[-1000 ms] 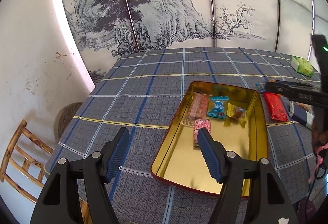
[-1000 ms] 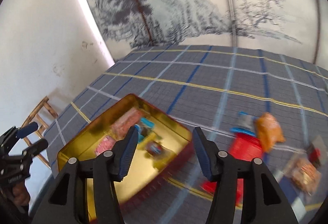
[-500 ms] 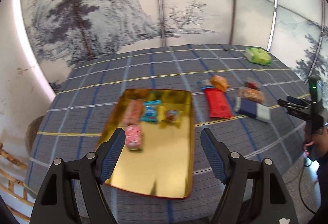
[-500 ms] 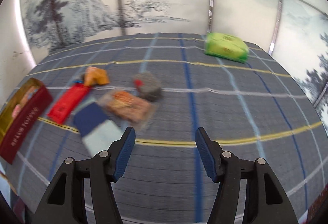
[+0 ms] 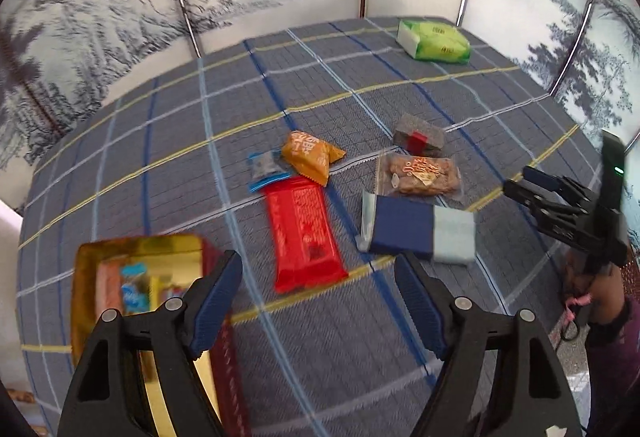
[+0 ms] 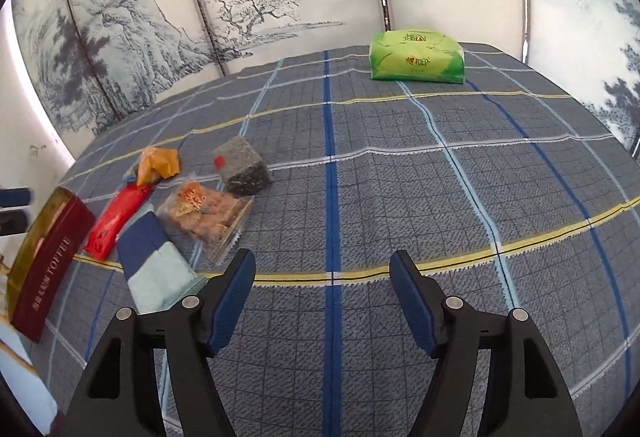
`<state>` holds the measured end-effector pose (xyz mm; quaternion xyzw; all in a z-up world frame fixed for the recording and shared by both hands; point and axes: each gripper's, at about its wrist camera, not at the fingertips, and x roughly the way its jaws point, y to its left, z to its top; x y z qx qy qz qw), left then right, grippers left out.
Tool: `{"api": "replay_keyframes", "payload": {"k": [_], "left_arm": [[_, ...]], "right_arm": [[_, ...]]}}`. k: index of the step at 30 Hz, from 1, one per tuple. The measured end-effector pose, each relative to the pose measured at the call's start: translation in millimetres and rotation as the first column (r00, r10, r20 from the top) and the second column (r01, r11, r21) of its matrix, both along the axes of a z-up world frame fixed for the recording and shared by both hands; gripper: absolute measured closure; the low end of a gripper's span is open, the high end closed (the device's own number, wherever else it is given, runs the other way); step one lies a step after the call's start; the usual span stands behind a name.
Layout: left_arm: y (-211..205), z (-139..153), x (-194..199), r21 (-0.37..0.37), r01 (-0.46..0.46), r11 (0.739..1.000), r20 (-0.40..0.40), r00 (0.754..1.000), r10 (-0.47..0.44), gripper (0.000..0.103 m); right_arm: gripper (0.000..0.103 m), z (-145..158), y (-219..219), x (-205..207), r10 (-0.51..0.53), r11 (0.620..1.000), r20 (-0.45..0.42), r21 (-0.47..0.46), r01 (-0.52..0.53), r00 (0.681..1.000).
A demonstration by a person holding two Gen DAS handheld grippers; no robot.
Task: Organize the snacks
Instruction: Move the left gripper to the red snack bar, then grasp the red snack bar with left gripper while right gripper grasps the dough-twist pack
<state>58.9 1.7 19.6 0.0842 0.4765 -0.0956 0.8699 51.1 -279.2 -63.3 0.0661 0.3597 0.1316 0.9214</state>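
From my left wrist view the gold tin (image 5: 136,249) is half hidden behind my own left gripper (image 5: 318,301), and the snacks inside it blur into streaks I can't name. The print on the red bar (image 5: 302,233) is smeared past reading. In the right wrist view the tin (image 6: 48,261) runs off the left edge, and the blue packet (image 6: 130,179) barely peeks out behind the orange pouch (image 6: 158,165).

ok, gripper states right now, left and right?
Left gripper: open, nothing between the jaws, above the table.
Right gripper: open, empty; jaws have just been opening.
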Motion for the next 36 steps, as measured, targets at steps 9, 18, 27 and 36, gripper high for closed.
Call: {"api": "replay_keyframes", "payload": {"k": [9,18,27,36], "left_arm": [[-5.8,-47.2,69.0,0.086,-0.025,0.996,-0.128,0.991,0.036,0.039],[-5.3,-74.6,84.4,0.045,-0.037,0.998,-0.179,0.983,0.045,0.048],[-1.4,-69.1,33.4,-0.092,-0.104,0.990,-0.163,0.983,0.088,0.065],[-6.0,-56.1,-63.4,-0.154,-0.086,0.984,-0.081,0.994,0.074,0.064]], "right_arm": [[0.030,3.8,2.4,-8.2,0.039,0.999,0.042,0.023,-0.040,0.998],[0.028,3.4,-0.3,-6.6,0.046,0.998,0.036,0.048,-0.048,0.998],[0.026,2.2,-1.6,-3.4,0.030,0.998,0.023,0.051,-0.031,0.999],[0.023,-0.2,2.6,0.9,0.021,1.000,-0.005,0.023,-0.020,1.000]]}}
